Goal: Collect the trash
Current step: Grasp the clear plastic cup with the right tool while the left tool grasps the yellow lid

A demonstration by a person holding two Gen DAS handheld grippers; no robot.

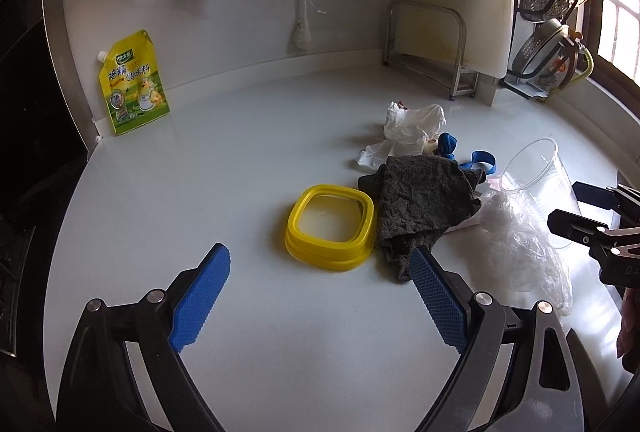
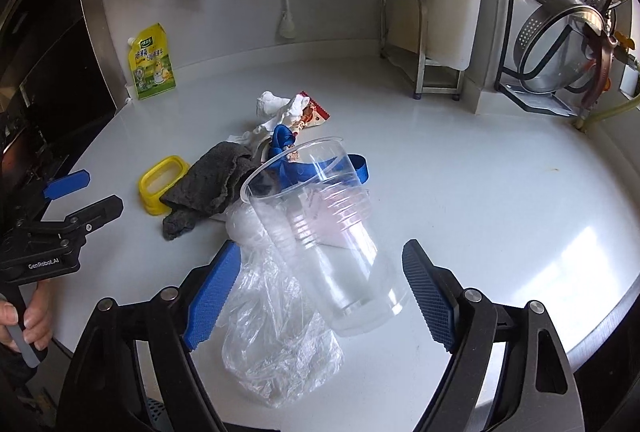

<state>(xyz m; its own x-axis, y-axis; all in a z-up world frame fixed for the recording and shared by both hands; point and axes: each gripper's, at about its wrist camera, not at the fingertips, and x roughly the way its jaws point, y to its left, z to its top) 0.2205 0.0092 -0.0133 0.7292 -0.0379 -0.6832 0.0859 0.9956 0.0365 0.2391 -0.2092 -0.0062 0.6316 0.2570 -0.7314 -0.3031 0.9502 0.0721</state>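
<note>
We're looking at a little heap of trash sitting mid-way across the white counter (image 2: 460, 168). A clear plastic cup (image 2: 320, 224) is lying tilted right between the blue pads of our right gripper (image 2: 316, 268), but the pads aren't touching it – the jaws are standing wide apart, nothing gripped. A crumpled clear plastic bag (image 2: 276, 332) is spreading out under and beside the cup, brushing the left pad. Just behind, a dark grey rag (image 2: 208, 184) is slumping against a yellow square lid (image 1: 330, 226), with a blue ribbon (image 2: 320, 168), white crumpled tissue (image 2: 280, 108) and a red snack wrapper (image 2: 314, 114) piling up past that.

Our left gripper (image 1: 320, 272) is hovering over bare counter in front of the lid, jaws also released and empty. A yellow seasoning pouch (image 1: 134, 82) is leaning on the back wall, well apart from the heap.
</note>
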